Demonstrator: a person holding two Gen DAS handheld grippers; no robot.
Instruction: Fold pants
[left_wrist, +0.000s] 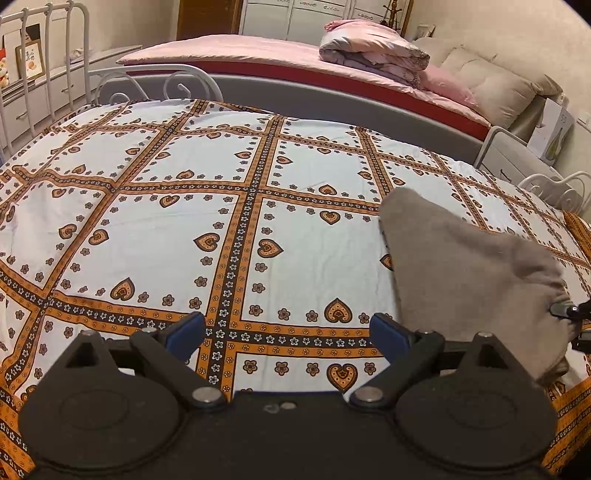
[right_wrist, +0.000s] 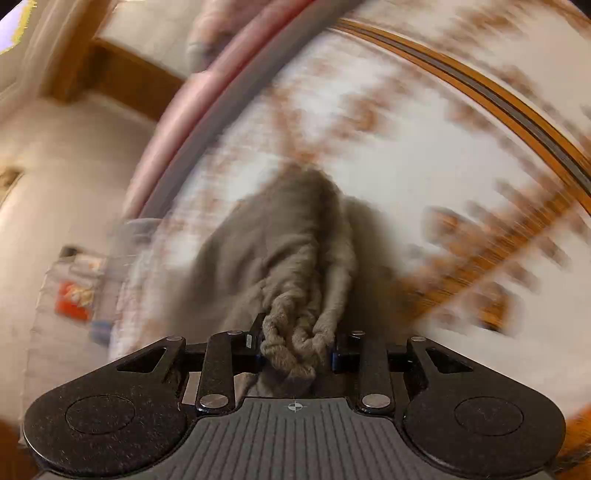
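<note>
Bed (left_wrist: 207, 229), covered by a white sheet (left_wrist: 317, 243) with orange-and-black bands and heart motifs, is filling most of the left wrist view; its white metal frame (left_wrist: 48, 55) is rising at the far left corner. A second bed (left_wrist: 258, 59) with pink bedding is lying beyond the far edge, carrying a folded quilt (left_wrist: 373, 50).

Pants (left_wrist: 469, 280), grey-brown and knitted in look, are lying toward the right edge of the bed, one rounded end reaching inward over the sheet and the other end rising off it toward the right. In the right wrist view the pants (right_wrist: 291, 258) are trailing forward from the claw onto the sheet, the surroundings being smeared by motion blur.

Left claw (left_wrist: 288, 332) is hovering over the near edge of the bed with its blue-padded fingers (left_wrist: 186, 330) standing wide apart, nothing between them, just left of the pants.

Right claw (right_wrist: 295, 350) is standing clamped on a bunched, ribbed edge of the pants, the gathered fabric filling the gap between its fingers (right_wrist: 340, 356); its tip (left_wrist: 565, 310) is showing at the right of the left wrist view, at the raised end of the pants.
</note>
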